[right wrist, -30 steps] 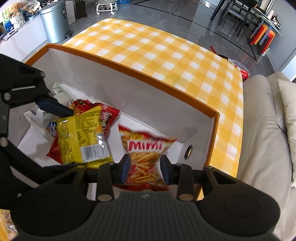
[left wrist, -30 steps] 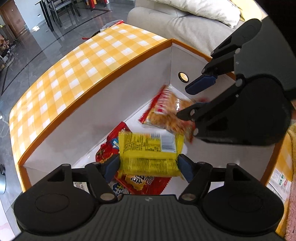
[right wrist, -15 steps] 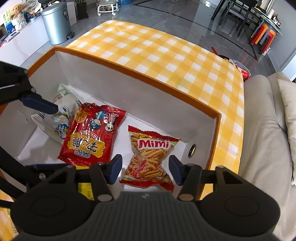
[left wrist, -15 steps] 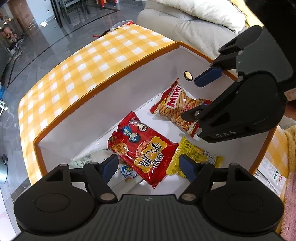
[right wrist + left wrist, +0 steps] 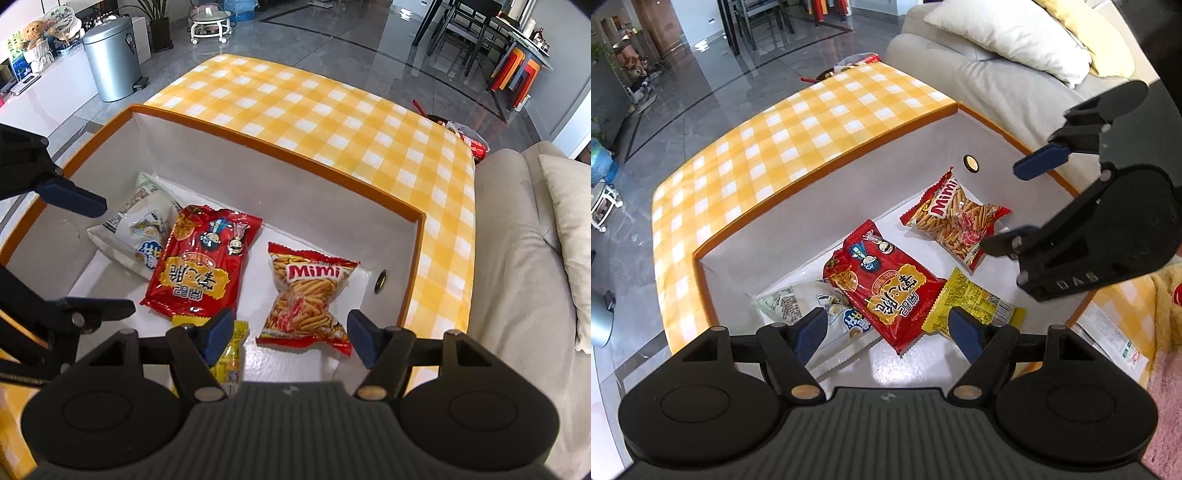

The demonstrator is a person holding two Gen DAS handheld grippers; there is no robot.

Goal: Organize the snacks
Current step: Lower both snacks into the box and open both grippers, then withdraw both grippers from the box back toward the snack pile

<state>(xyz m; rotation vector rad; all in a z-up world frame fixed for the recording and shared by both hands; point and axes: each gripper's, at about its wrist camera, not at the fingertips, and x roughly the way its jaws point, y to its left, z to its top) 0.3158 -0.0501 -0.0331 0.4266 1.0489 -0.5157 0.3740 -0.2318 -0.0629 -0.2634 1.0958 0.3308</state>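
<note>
Several snack packs lie in a white box with an orange rim [image 5: 820, 173]. A red Mimi pack [image 5: 955, 221] lies at the far right, a large red pack [image 5: 882, 284] in the middle, a yellow pack [image 5: 971, 304] beside it and a white pack [image 5: 805, 306] on the left. My left gripper [image 5: 888, 332] is open and empty above the box's near side. My right gripper [image 5: 291, 332] is open and empty above the Mimi pack [image 5: 308, 295]. The large red pack [image 5: 201, 266], white pack [image 5: 136, 229] and yellow pack [image 5: 231, 354] show in the right wrist view too.
The box [image 5: 280, 151] stands on a table with a yellow checked cloth [image 5: 314, 107]. A beige sofa [image 5: 517, 258] with cushions is to the right. A metal bin [image 5: 110, 59] stands on the floor beyond. A printed sheet [image 5: 1108, 336] lies outside the box's right side.
Both grippers have opened and let go: the yellow pack and the Mimi pack dropped into the box. Both grippers then pulled up and back from the box.
</note>
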